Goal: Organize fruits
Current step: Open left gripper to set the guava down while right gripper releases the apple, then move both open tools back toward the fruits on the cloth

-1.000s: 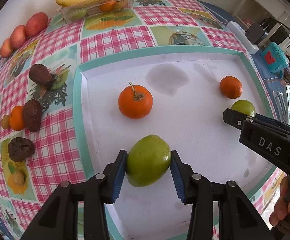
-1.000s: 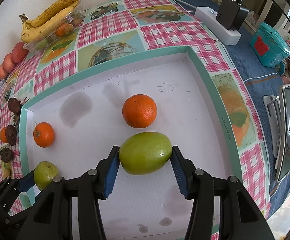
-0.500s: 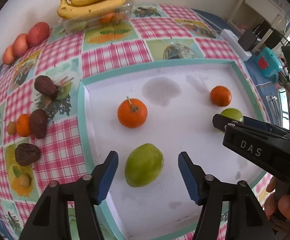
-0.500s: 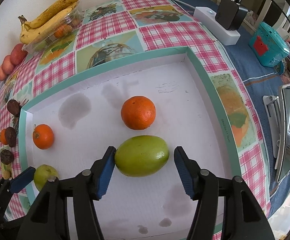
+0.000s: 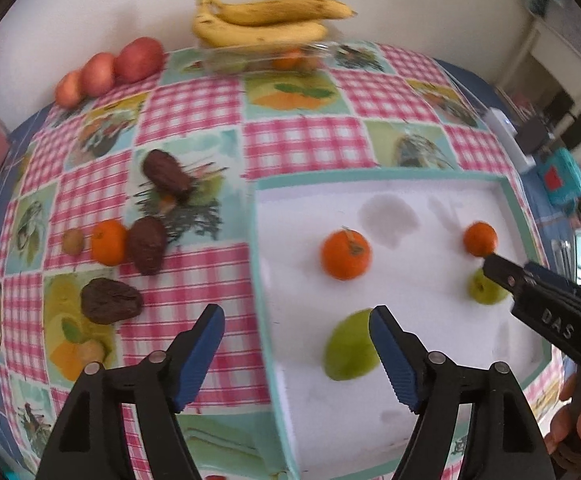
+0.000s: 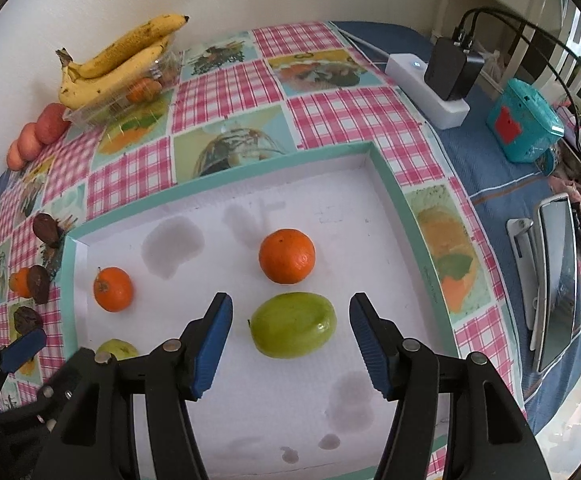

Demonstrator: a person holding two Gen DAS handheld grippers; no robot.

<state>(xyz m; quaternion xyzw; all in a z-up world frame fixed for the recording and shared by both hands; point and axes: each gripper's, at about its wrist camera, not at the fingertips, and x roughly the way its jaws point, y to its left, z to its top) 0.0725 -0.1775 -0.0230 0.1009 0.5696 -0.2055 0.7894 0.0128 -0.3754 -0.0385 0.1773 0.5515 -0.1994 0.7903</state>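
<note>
Both claws, left (image 5: 296,354) and right (image 6: 290,338), have just been opening and stand wide and empty, leaving two green oval fruits (image 6: 293,325) and two oranges (image 6: 286,256) inside the white teal-rimmed tray (image 6: 226,184); dark wrinkled fruits (image 5: 111,301) remain on the chequered counter (image 5: 302,140).

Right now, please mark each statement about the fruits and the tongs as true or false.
1. Four fruits lie in the white tray. True: two oranges and two green fruits.
2. The right tongs squeeze the green fruit. False: the jaws stand apart from it on both sides; they have just been opening.
3. The bananas lie in the tray. False: they rest on a clear plastic box by the wall.
4. The left tongs hold nothing. True: open, having just widened.
5. Dark brown fruits lie on the tablecloth outside the tray. True.
</note>
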